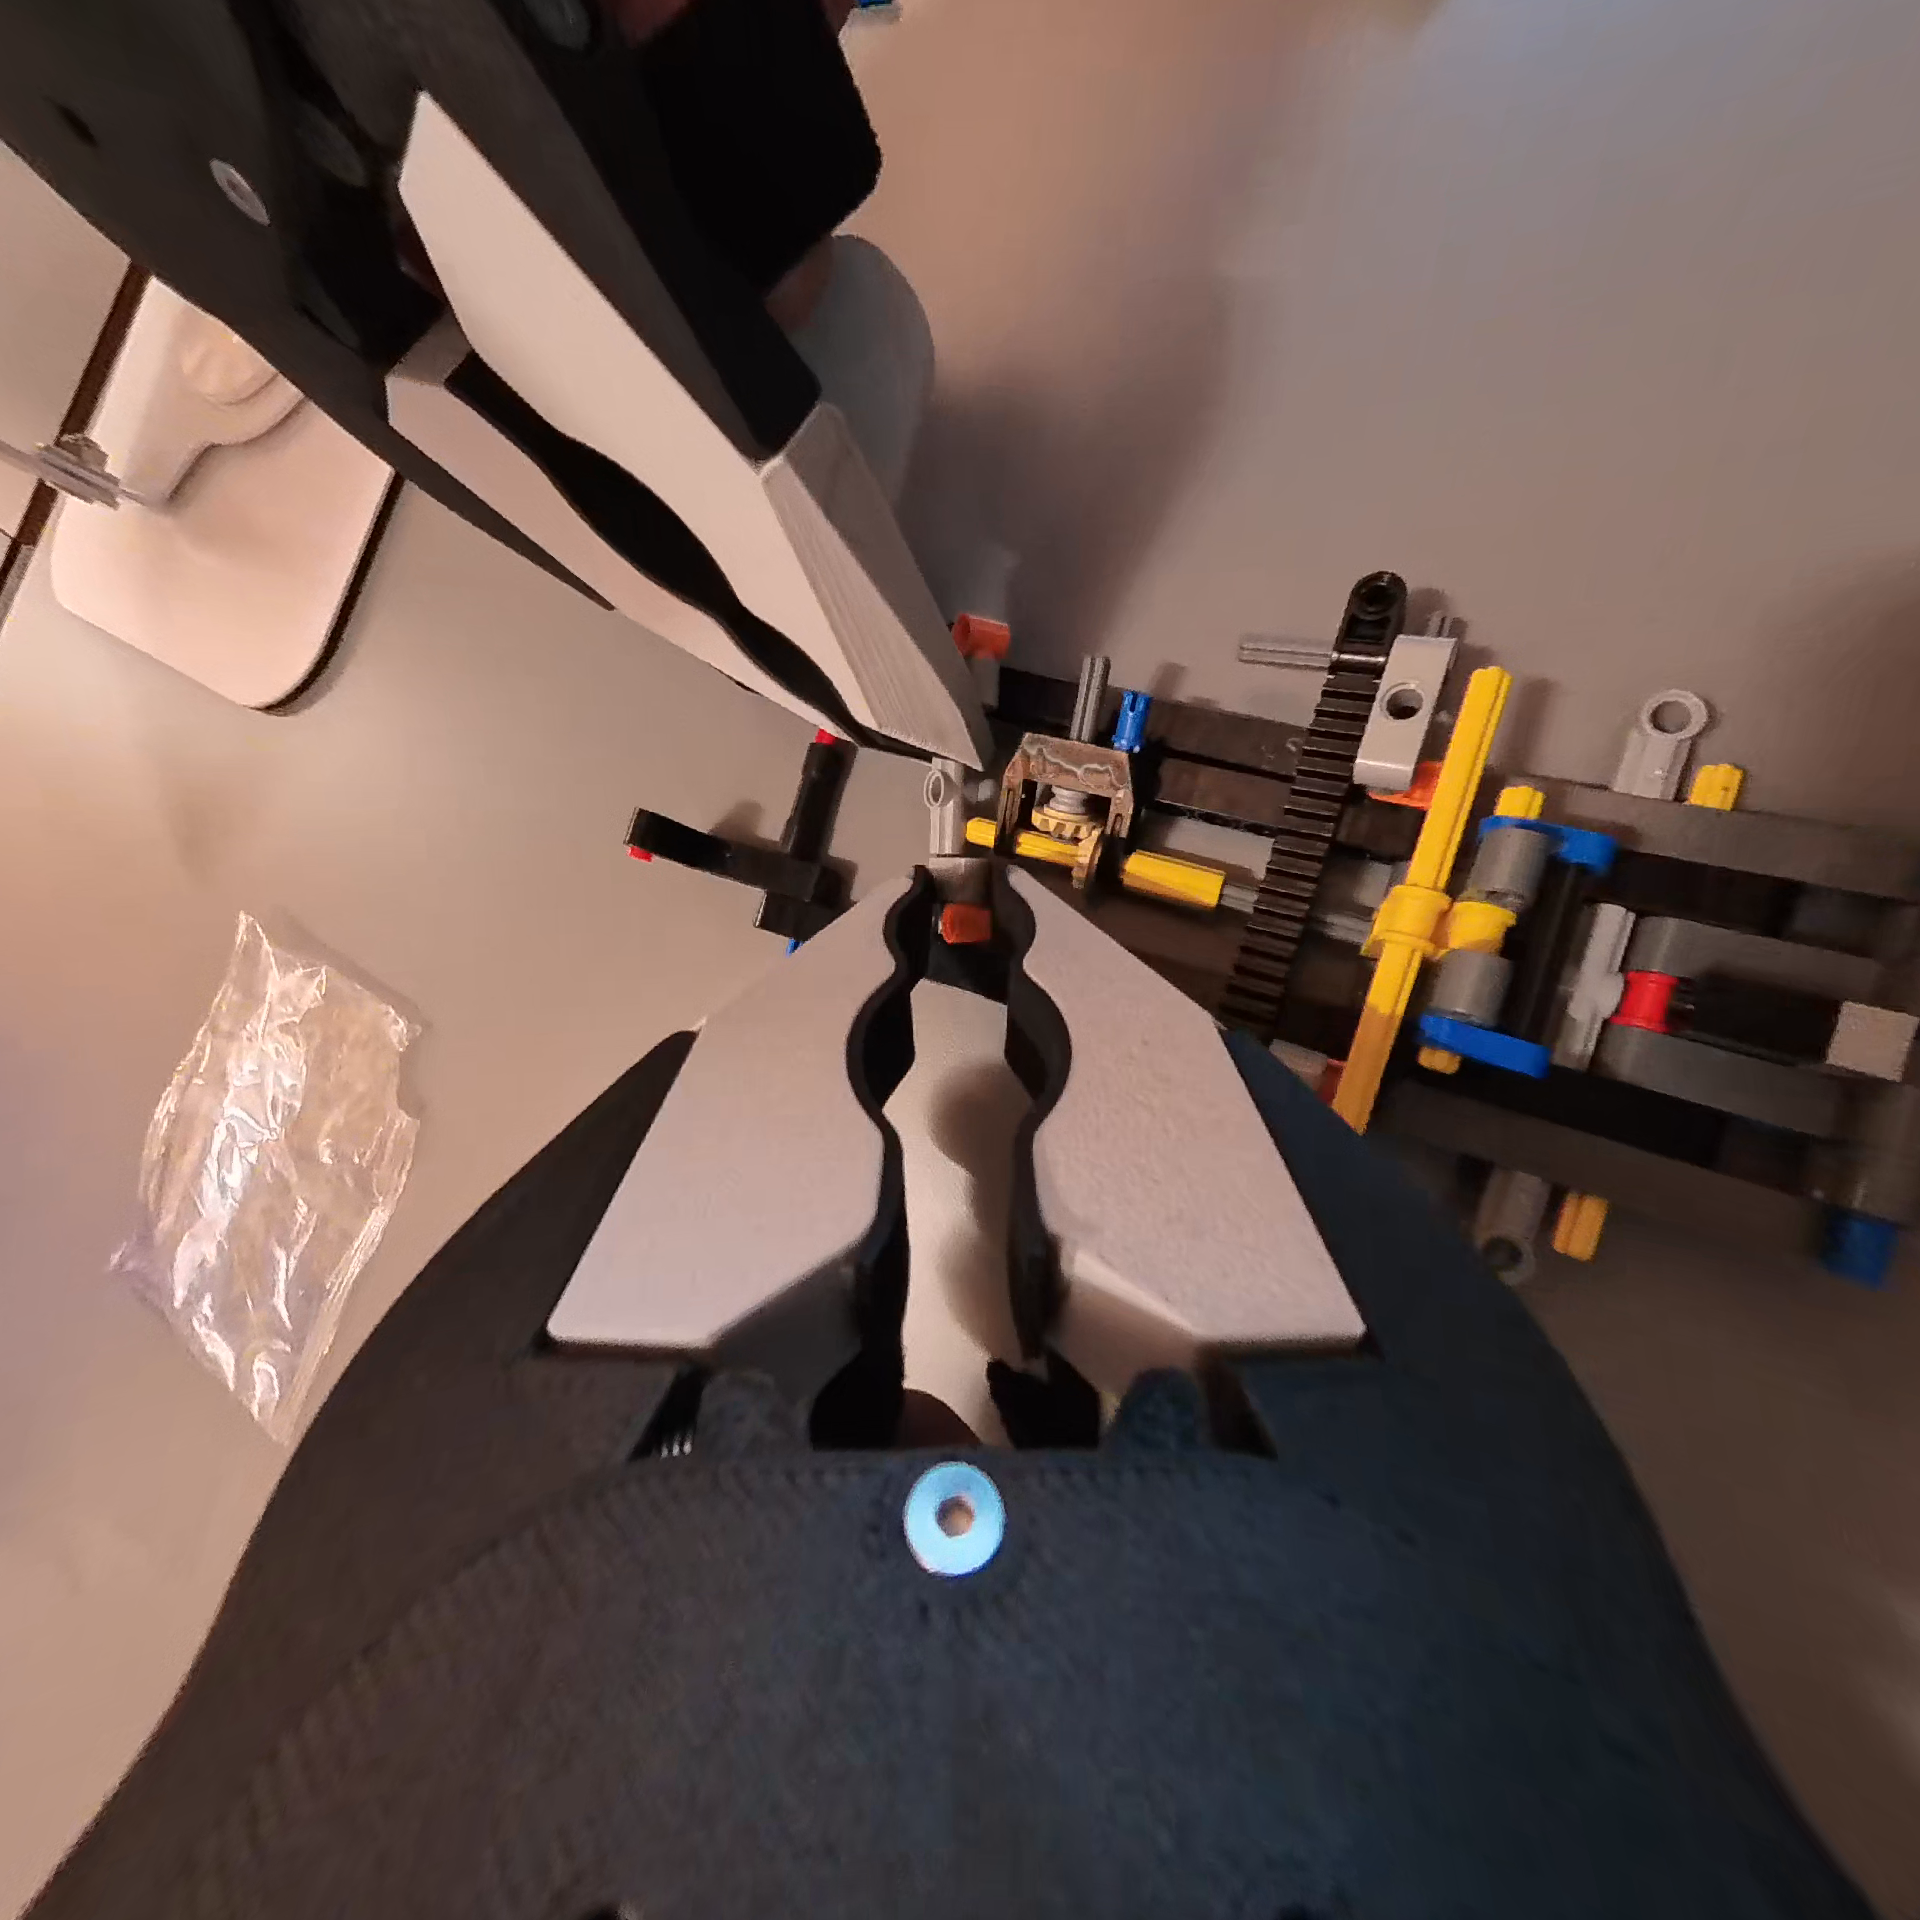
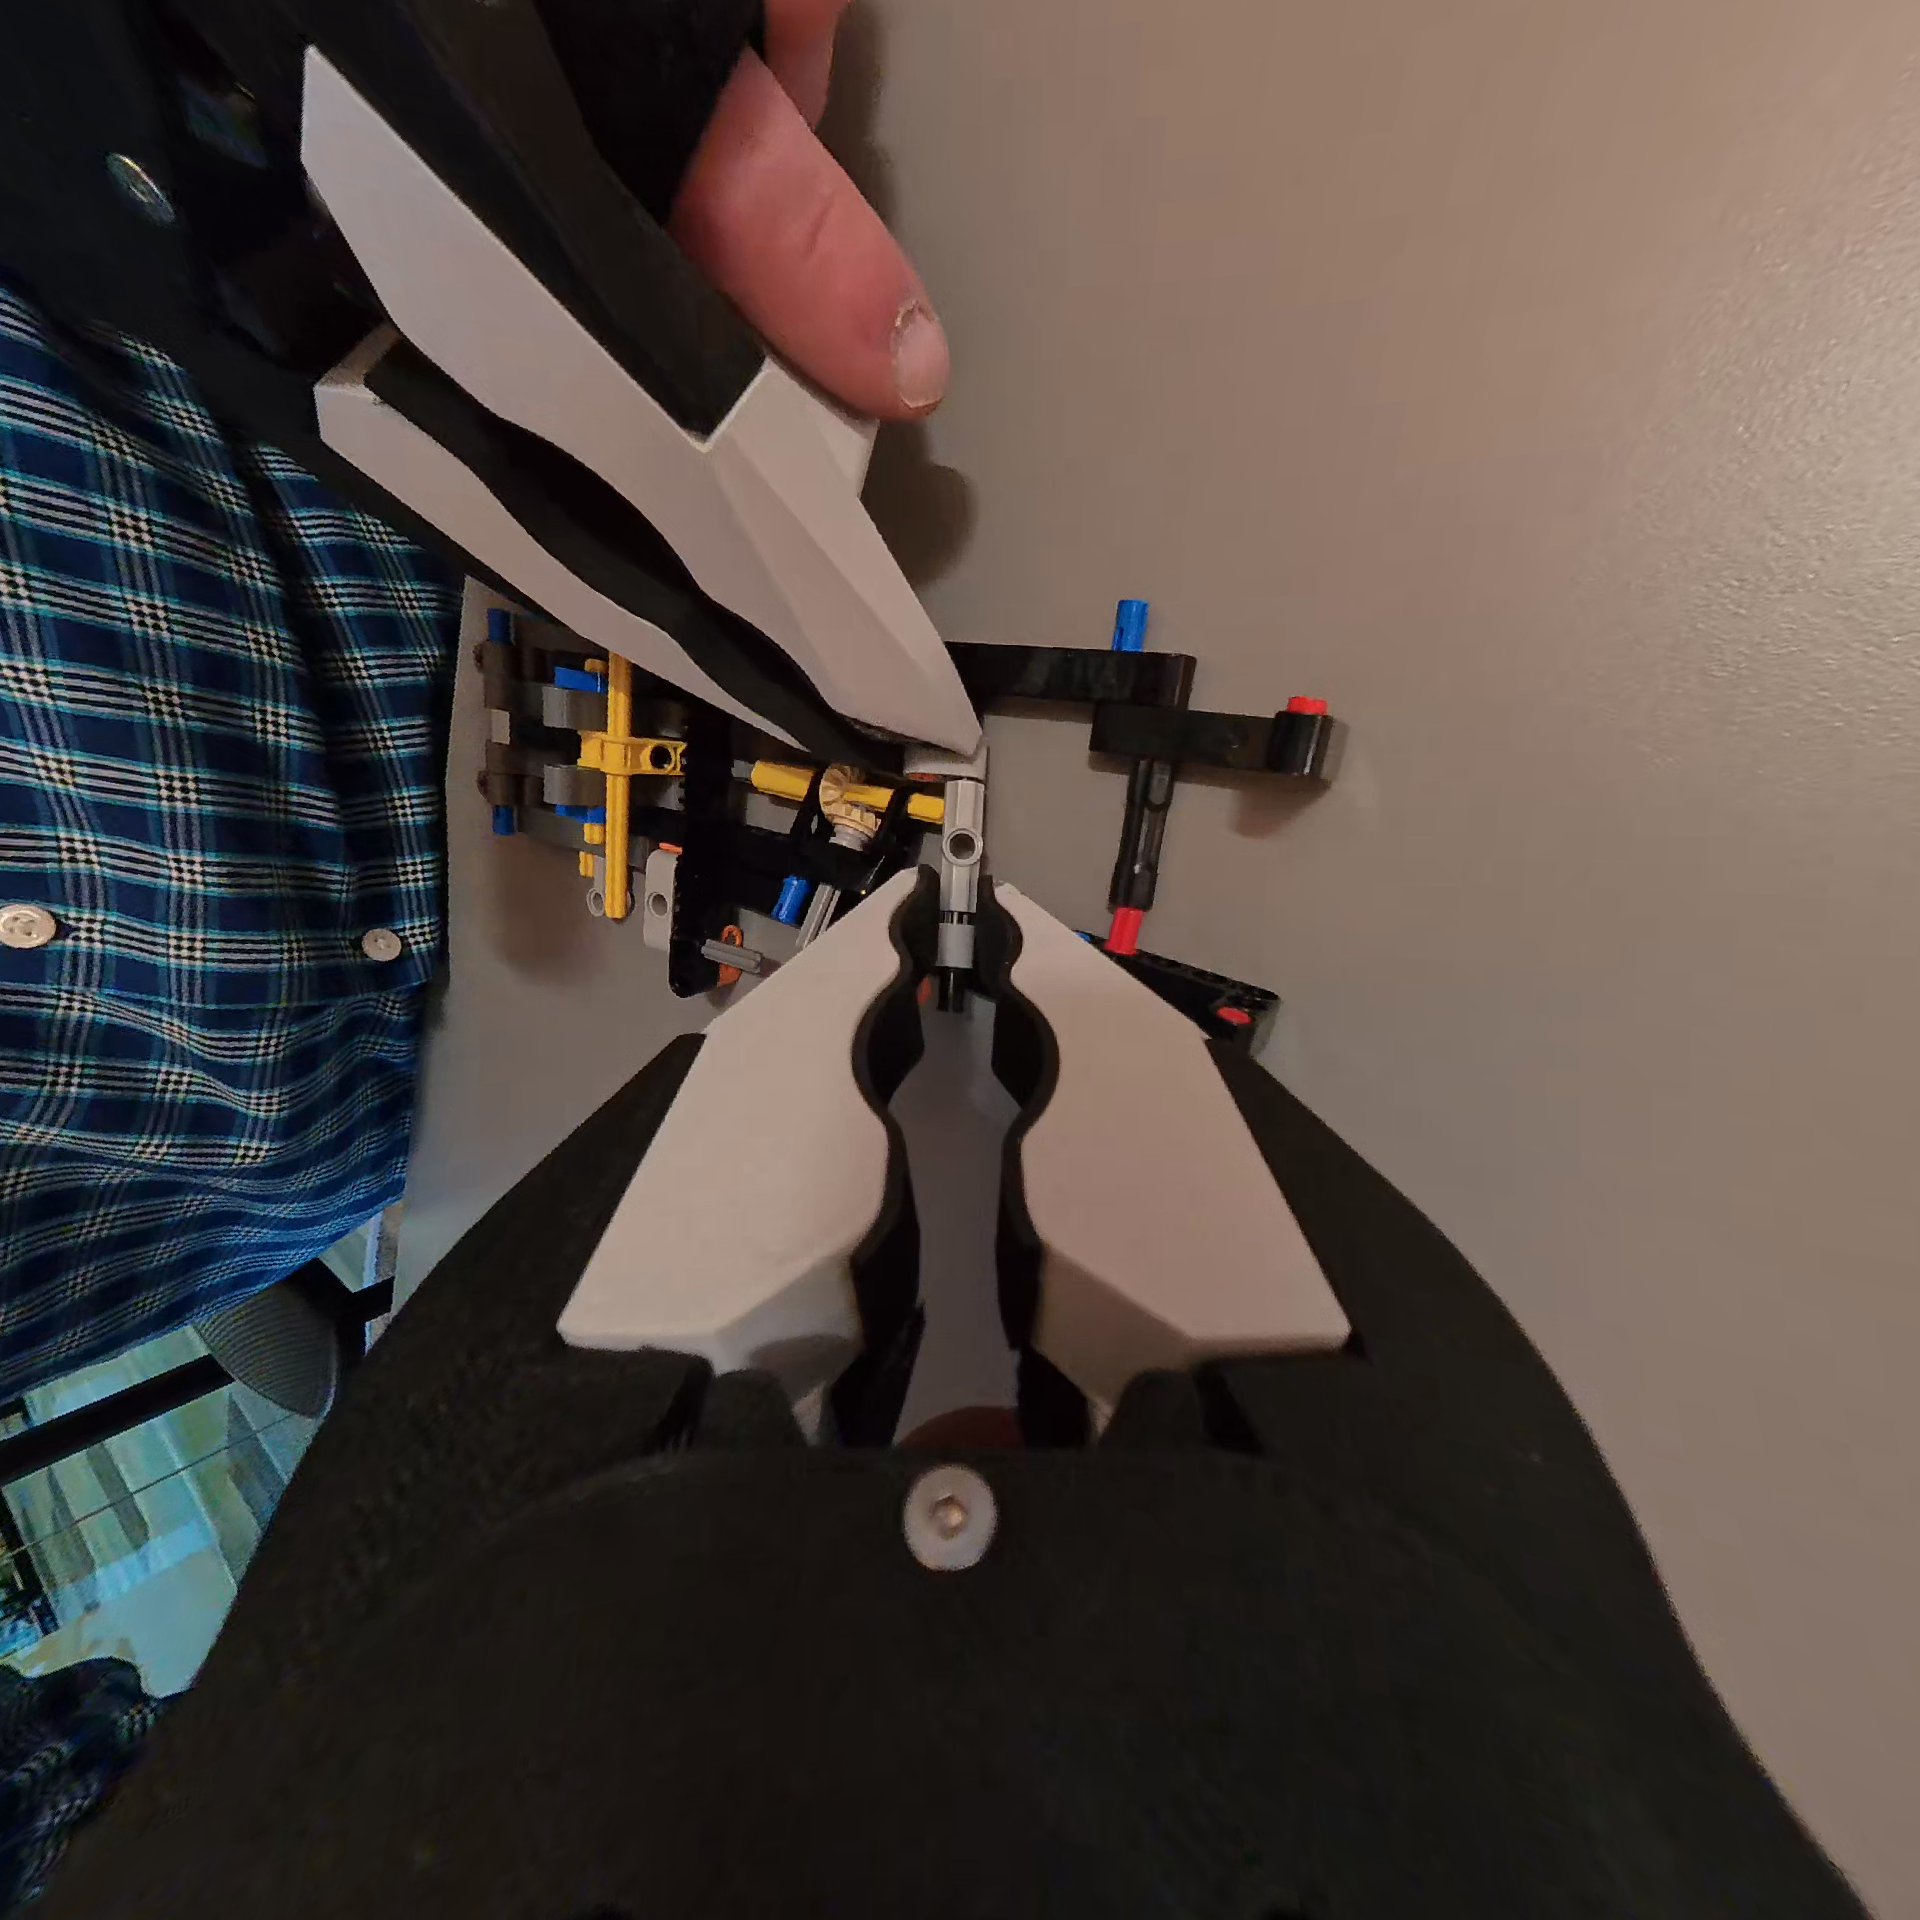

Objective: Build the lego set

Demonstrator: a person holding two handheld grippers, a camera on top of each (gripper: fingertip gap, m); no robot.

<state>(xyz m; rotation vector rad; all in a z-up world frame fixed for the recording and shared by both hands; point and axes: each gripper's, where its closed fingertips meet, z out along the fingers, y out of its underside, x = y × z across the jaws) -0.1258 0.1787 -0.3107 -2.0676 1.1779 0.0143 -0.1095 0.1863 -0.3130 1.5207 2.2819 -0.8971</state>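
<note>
The lego model [image 1: 1558,914] lies on the grey table: black and grey beams, yellow axles, blue pins, a black toothed rack and a tan gear in a frame [image 1: 1070,800]. It also shows in the right wrist view [image 2: 623,769]. My left gripper [image 1: 958,896] is closed on the model's near end, by an orange pin [image 1: 961,922]. My right gripper [image 2: 958,899] is shut on a light grey connector [image 2: 962,842] on a black axle, held at the end of the yellow axle. The right gripper's tips [image 1: 975,756] meet the left gripper's tips [image 2: 961,740] there.
A black cross-shaped sub-assembly with red pins [image 1: 800,842] lies beside the model [image 2: 1153,717]. A black beam [image 2: 1205,1003] lies near my right finger. A clear plastic bag [image 1: 270,1153] and a pale board [image 1: 208,520] lie to the left. A person's thumb [image 2: 821,239] and plaid shirt [image 2: 187,831] are close. My two grippers' fingertips are within a few centimetres of each other.
</note>
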